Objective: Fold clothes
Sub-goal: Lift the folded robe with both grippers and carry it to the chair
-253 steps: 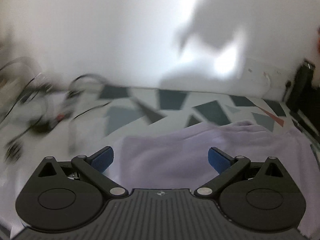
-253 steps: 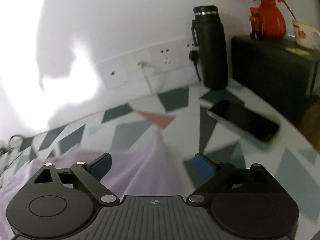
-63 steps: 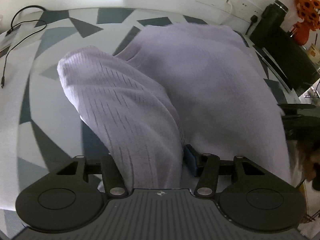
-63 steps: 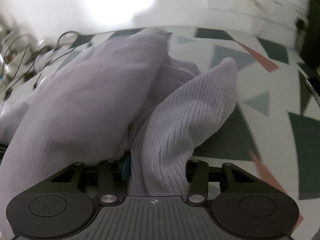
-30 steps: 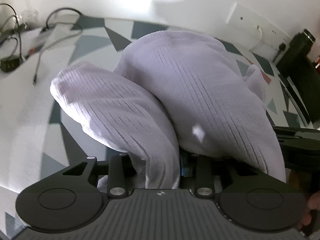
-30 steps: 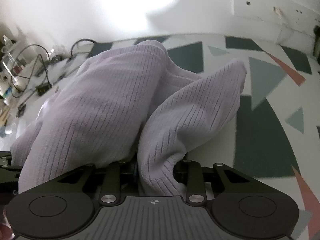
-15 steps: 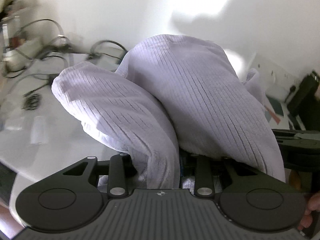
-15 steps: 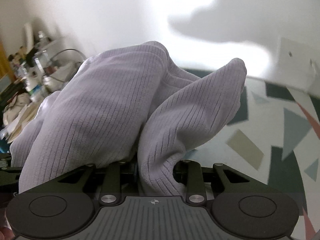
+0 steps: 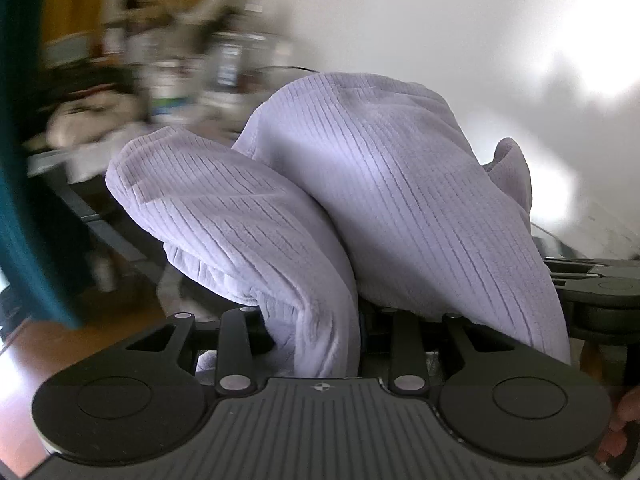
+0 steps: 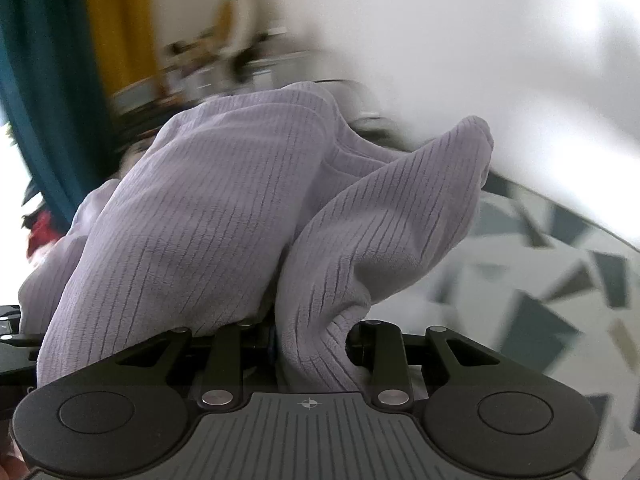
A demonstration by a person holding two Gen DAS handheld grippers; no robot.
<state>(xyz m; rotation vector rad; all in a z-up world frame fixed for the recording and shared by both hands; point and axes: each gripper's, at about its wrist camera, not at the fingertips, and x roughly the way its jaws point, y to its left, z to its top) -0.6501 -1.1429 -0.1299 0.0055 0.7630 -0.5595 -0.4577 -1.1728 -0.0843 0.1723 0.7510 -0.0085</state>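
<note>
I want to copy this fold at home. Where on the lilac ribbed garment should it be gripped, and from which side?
Probably at its near edge: the lilac ribbed garment bunches into the left gripper and the right gripper, side by side, each shut on a pinched fold, coming from below.

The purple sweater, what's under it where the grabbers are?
The purple sweater drapes over both closed grippers, left and right, hiding their fingertips. Beside it the patterned table shows; what lies directly beneath is covered.
</note>
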